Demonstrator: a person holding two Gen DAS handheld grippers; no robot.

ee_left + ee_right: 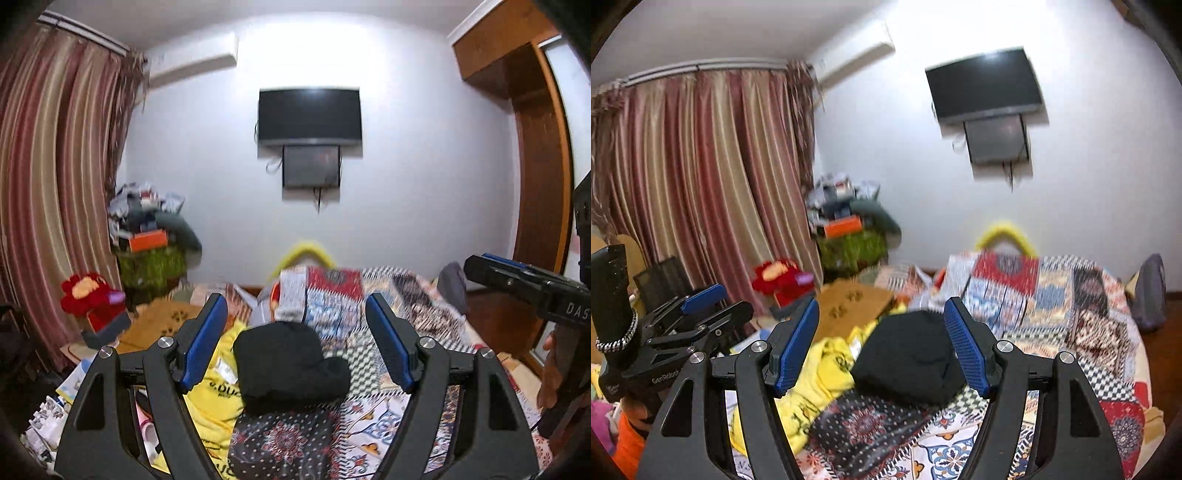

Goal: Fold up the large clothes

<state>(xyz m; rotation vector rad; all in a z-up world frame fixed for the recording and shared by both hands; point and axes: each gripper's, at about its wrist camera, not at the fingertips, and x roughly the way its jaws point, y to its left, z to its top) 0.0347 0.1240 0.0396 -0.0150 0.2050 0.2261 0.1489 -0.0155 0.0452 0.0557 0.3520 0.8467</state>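
Black folded garment (291,363) lying on patterned bed (417,306), beside yellow shirt (216,387). Left tool (295,332) and right tool (881,338) both released, grasping nothing.

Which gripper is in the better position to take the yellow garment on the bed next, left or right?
Left, probably. The yellow garment lies to the left of the black folded garment, on the left gripper side. The right gripper faces the black one. Both are open and empty.

Right gripper (881,341) empty, jaws apart — above black garment (908,363).
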